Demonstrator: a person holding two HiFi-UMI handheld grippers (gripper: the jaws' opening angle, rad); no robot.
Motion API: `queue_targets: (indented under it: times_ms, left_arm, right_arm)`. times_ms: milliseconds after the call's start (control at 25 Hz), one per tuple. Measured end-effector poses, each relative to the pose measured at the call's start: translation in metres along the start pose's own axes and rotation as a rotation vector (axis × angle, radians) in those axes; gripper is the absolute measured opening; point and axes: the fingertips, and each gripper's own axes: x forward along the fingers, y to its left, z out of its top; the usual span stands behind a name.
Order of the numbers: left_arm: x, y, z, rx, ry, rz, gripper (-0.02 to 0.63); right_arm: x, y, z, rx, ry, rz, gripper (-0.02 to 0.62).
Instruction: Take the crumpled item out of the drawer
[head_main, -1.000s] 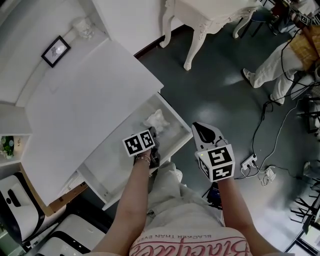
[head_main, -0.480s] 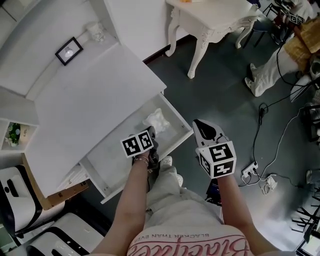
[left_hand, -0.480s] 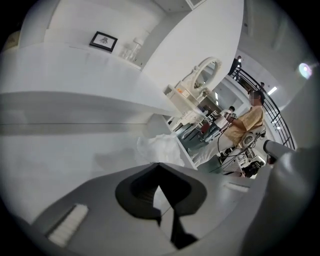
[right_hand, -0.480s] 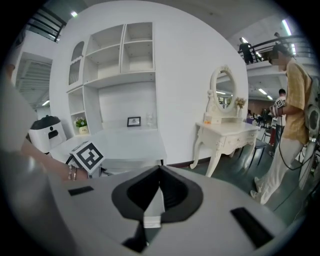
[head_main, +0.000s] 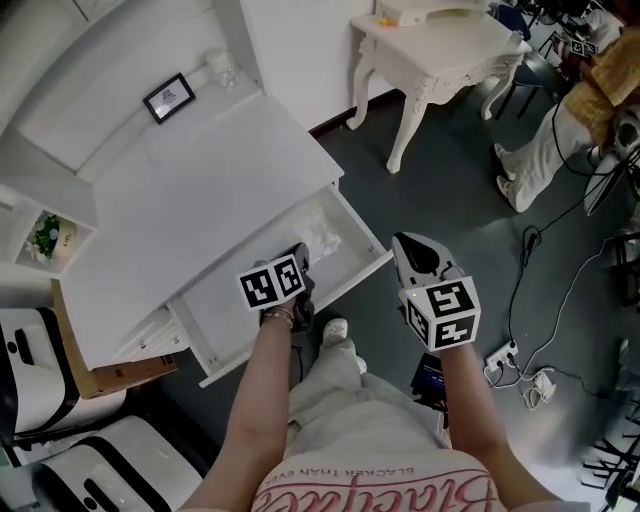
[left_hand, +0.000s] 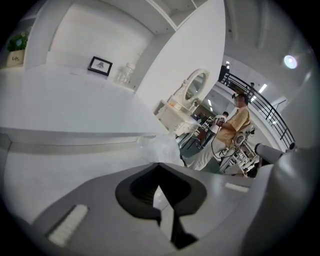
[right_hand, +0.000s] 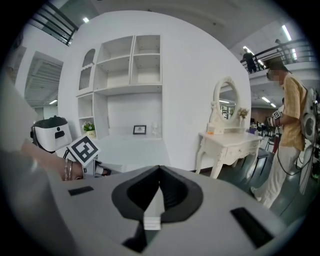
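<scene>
A crumpled white item (head_main: 322, 232) lies at the right end of the open white drawer (head_main: 225, 300) under the desk top (head_main: 200, 190). My left gripper (head_main: 300, 257) hovers over the drawer just short of the item, jaws shut with nothing between them. In the left gripper view the left gripper (left_hand: 159, 165) points at the crumpled item (left_hand: 159, 148), which lies a little ahead inside the drawer (left_hand: 60, 165). My right gripper (head_main: 410, 247) hangs outside the drawer's front right corner, over the floor. The right gripper (right_hand: 160, 168) is shut and empty.
A picture frame (head_main: 168, 98) and a glass stand at the desk's back. A white vanity table (head_main: 440, 45) is to the right, with a person (head_main: 560, 130) beyond it. Cables and a power strip (head_main: 497, 352) lie on the dark floor. A cardboard box (head_main: 120, 370) sits at lower left.
The head view has shifted, so the desk and drawer sit higher and further right. Both grippers keep about the same places beside the drawer; the left one sits slightly nearer the item.
</scene>
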Motion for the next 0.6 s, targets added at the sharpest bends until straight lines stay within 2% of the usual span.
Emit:
queue_targets:
  times_ms: [360,600]
  left_arm:
    - [-0.068,-0.029,0.021,0.077,-0.159,-0.009,0.008]
    - [-0.112,-0.049,0.040,0.175,-0.262,-0.004,0.008]
  right_arm:
    - [-0.043,0.020,0.015,-0.088,-0.073,0.057,0.006]
    - [-0.065,0.028,0.032,-0.097,-0.130,0.034,0.006]
